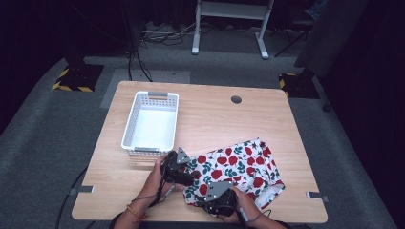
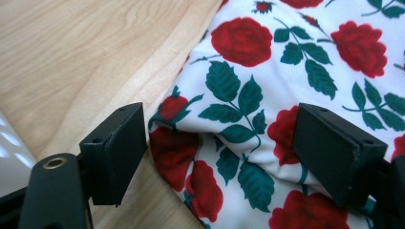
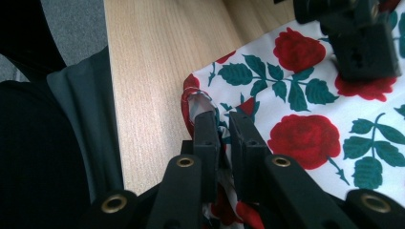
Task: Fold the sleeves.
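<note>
A white cloth printed with red roses and green leaves (image 1: 239,167) lies rumpled on the front right part of the wooden table (image 1: 215,119). My left gripper (image 1: 189,177) hovers at the cloth's left edge. In the left gripper view the left gripper (image 2: 222,129) is open, its jaws wide apart over the cloth (image 2: 296,71) with nothing held. My right gripper (image 1: 197,200) is at the cloth's near left corner. In the right gripper view the right gripper (image 3: 224,129) is shut on a bunched fold of the cloth (image 3: 305,138). The left gripper (image 3: 363,43) shows farther off there.
A white slotted basket (image 1: 128,126) stands at the table's left, just beyond my left hand. A round cable hole (image 1: 236,99) sits near the far edge. The table's front edge (image 3: 114,119) and the person's dark clothing lie close beside the right gripper.
</note>
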`<state>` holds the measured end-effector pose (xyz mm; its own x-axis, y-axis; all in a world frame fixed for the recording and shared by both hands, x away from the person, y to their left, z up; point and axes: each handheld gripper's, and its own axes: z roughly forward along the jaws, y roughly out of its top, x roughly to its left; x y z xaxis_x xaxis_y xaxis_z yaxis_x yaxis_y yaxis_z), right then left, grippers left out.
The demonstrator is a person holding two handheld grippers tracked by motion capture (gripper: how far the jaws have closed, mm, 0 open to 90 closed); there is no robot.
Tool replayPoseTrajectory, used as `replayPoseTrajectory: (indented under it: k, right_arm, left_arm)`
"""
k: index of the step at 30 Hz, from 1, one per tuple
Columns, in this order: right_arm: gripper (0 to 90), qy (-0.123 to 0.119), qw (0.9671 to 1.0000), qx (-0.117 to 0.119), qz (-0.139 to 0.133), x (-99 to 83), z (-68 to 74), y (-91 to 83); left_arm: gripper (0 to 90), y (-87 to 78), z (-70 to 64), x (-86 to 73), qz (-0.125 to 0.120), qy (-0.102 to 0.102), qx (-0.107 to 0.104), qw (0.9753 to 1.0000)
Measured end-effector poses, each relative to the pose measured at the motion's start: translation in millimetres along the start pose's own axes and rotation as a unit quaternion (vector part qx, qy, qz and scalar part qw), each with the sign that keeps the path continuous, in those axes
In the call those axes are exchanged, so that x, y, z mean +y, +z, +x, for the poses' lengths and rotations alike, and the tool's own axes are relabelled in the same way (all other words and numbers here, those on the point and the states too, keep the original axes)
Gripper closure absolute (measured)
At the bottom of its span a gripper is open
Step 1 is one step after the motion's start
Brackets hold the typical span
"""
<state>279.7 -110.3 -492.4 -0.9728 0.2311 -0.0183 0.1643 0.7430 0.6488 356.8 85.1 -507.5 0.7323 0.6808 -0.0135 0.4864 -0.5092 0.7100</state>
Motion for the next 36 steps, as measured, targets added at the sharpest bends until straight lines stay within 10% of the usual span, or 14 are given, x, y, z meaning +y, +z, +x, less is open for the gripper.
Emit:
replayPoseTrajectory:
  k: [7, 20, 36]
  right_arm:
    - [82.9, -0.001, 1.0000, 0.002, -0.002, -0.6, -0.3, 0.0]
    - [82.9, 0.002, 1.0000, -0.004, -0.005, 1.3, -2.1, 1.8]
    - [82.9, 0.002, 1.0000, -0.006, -0.007, 3.4, -2.5, 3.5]
  left_arm:
    - [26.0, -1.2, -0.3, -0.5, 0.000, 0.003, -0.010, 0.9999]
    - [72.6, -7.9, 1.0, -0.9, 0.001, 0.024, -0.052, 0.9984]
    - [77.6, -8.5, 5.0, -3.2, -0.005, 0.023, -0.062, 0.9978]
